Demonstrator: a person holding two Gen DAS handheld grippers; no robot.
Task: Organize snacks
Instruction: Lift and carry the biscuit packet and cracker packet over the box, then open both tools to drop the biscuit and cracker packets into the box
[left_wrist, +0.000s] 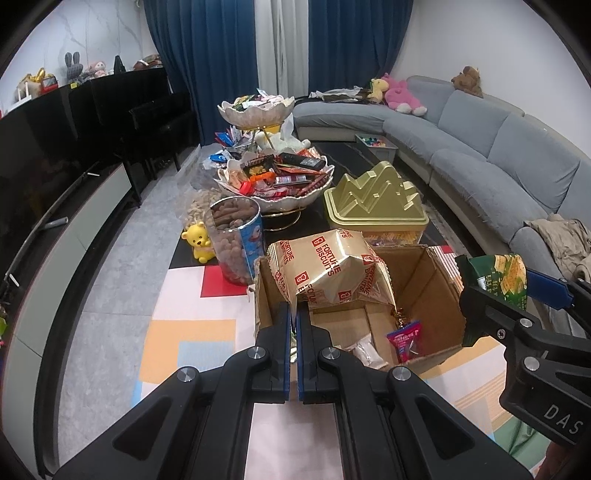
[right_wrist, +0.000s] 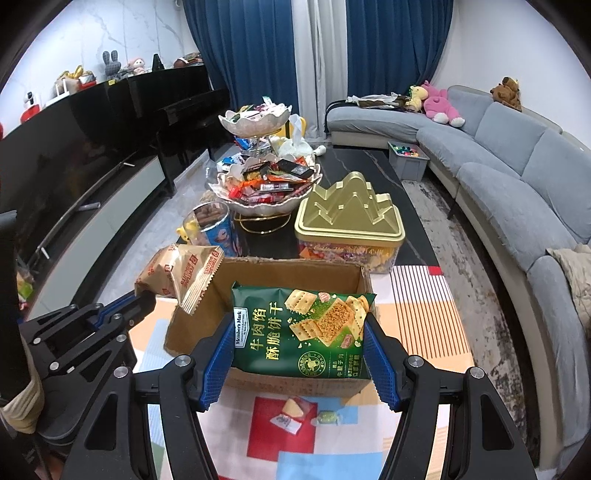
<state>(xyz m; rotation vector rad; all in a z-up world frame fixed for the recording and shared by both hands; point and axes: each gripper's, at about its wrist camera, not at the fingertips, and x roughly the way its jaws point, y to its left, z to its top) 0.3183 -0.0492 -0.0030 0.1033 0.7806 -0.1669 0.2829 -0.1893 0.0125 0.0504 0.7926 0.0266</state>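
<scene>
black tool (left_wrist: 293, 314), blue ribbed pads (right_wrist: 376, 354), silver screws

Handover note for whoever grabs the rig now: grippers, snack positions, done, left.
Left gripper: shut on the edge of the gold Fortune Biscuits bag, held over the cardboard box.
Right gripper: clamped on the green cracker bag, also above the box.
Done: a few small packets already lie in the box.
Left: drop both bags in; two small snacks remain on the mat.
</scene>
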